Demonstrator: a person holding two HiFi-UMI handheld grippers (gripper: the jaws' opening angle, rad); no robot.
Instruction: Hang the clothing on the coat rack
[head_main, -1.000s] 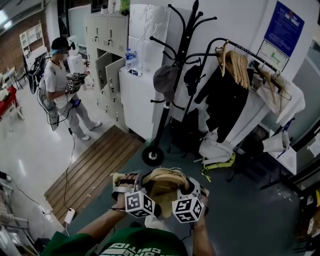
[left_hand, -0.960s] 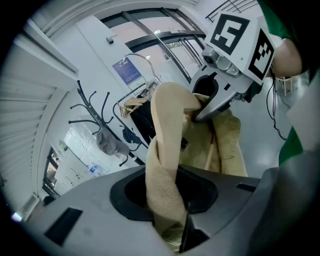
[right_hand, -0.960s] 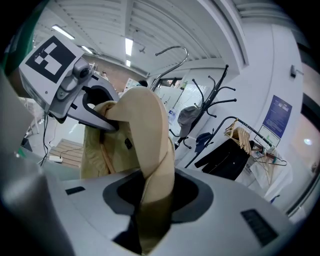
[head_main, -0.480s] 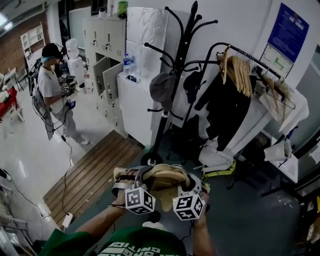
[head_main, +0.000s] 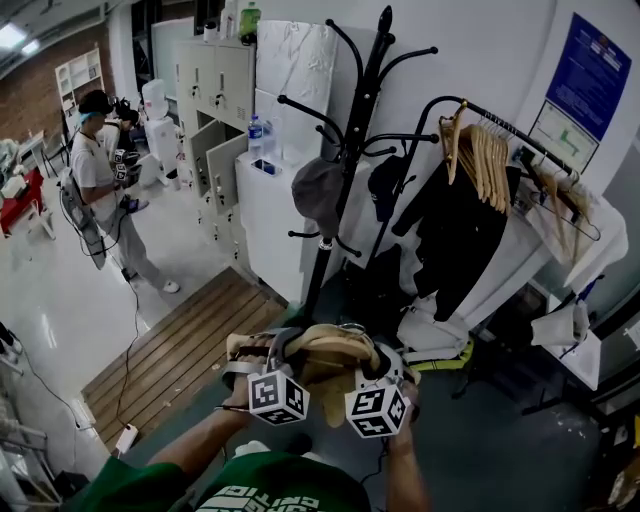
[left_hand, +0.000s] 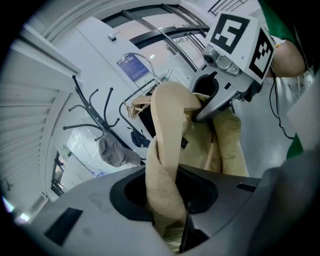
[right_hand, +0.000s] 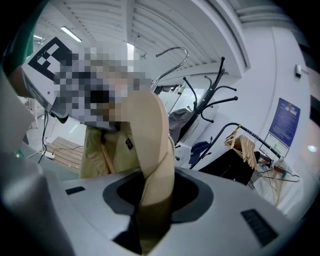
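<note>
Head view: my left gripper (head_main: 252, 362) and right gripper (head_main: 392, 372) hold the tan garment (head_main: 330, 352) between them, with the coat rack (head_main: 345, 170) well beyond the fingertips. Left gripper view: its fingers pinch a bunched fold of the fabric. Right gripper view: those fingers clamp another fold, rack beyond them.

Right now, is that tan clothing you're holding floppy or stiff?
Probably floppy: the tan garment bunches and folds where the left gripper and right gripper pinch it. Its coarse weave likely won't slip. It looks thick, so maybe a bit heavy.
</note>
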